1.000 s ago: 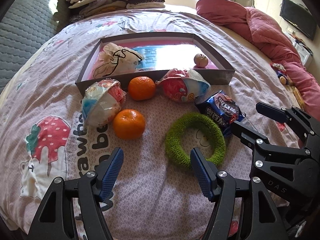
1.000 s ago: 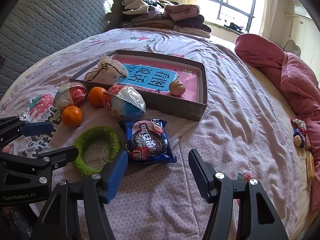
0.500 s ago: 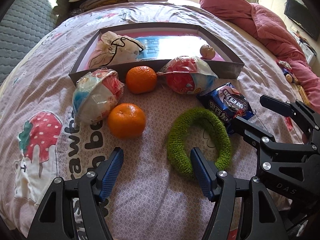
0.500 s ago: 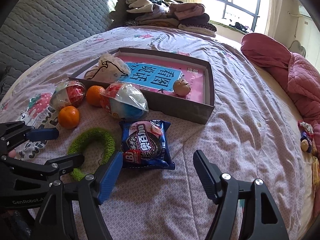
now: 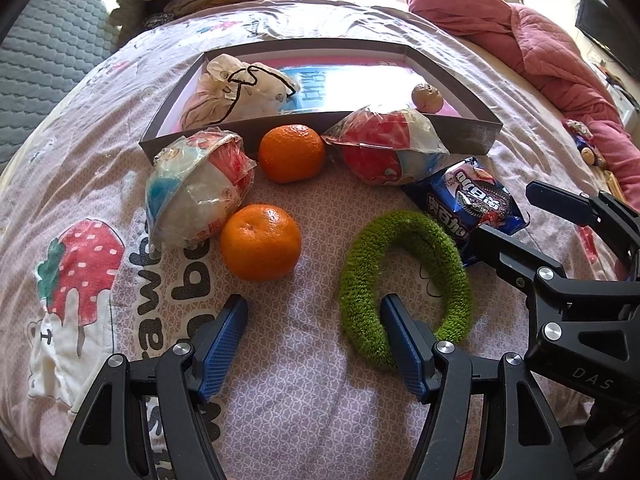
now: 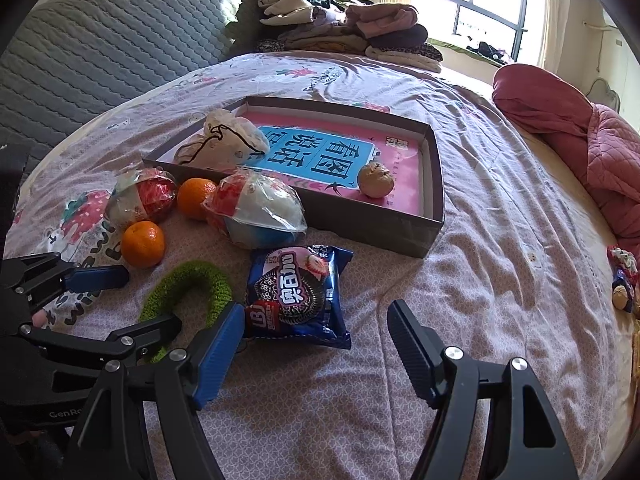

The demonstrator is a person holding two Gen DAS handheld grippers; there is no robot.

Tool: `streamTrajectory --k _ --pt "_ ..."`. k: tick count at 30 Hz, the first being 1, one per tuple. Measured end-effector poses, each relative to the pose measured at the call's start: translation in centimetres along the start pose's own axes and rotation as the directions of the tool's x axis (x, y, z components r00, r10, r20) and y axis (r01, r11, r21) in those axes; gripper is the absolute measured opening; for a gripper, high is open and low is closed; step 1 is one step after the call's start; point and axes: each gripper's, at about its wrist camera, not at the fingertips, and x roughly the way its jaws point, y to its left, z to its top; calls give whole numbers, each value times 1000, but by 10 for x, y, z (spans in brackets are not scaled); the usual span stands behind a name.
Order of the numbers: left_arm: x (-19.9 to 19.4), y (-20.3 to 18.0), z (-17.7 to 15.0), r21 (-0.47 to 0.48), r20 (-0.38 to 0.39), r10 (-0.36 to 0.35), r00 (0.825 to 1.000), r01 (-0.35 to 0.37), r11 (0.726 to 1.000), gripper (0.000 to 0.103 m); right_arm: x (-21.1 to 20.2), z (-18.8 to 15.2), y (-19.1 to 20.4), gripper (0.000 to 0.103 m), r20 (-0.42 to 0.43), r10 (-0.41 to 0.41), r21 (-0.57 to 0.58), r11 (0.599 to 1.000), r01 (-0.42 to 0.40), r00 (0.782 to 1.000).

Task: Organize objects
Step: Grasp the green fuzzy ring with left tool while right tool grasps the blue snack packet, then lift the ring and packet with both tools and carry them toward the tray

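We see both grippers closer to the things on the bed [image 6: 500, 240] than a second ago: the fruit and packets fill more of each frame. The right gripper [image 6: 316, 350] has spread its jaws wider in that second and now stands fully apart, empty, with the blue cookie packet [image 6: 298, 290] just ahead in the lower middle of its frame and its left pad close to the packet's near corner. We judge this as readying a grasp on that packet.

The left gripper [image 5: 314, 344] is also apart and empty; its right pad overlaps the green ring [image 5: 404, 284] in the lower right of its view, and the nearer orange [image 5: 260, 242] lies just ahead.

The grey box [image 6: 434, 184], in the upper middle, holds a white pouch [image 6: 228, 144] and a small brown ball [image 6: 376, 179]. Two wrapped balls [image 5: 200, 188] and a second orange [image 5: 291, 153] lie against its near wall, not yet inside.
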Motion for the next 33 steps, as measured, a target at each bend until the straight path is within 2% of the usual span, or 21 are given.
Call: streamTrajectory --k 5,14,16,17,18,19,23,33 --pt "-1 1 0 5 -4 6 1000 -6 1000 70 5 2 0 73 -13 5 12 1000 -5 1000" --pt "1 -3 1 17 -6 10 1000 -9 1000 70 23 4 3 73 -42 -33 23 999 34 999" --pt "1 -2 0 13 -4 -6 1000 6 1000 63 26 3 2 71 -49 -22 35 999 24 999" --pt "1 -2 0 9 -4 -14 1000 14 1000 56 26 3 1 69 -46 -10 45 999 12 999" --pt "1 -3 0 8 -4 -25 1000 26 1000 48 25 1 -1 61 -40 13 64 998 -11 999" --pt "0 -4 -1 15 -6 -33 999 33 999 44 24 1 -1 58 -37 22 73 997 -19 999" --pt "-3 -8 -2 28 -10 -65 998 65 997 18 20 -1 -1 56 -34 17 69 997 -14 999" --pt "-11 2 -2 -9 -5 -123 992 123 992 13 7 -5 -4 53 -19 33 93 995 -31 999"
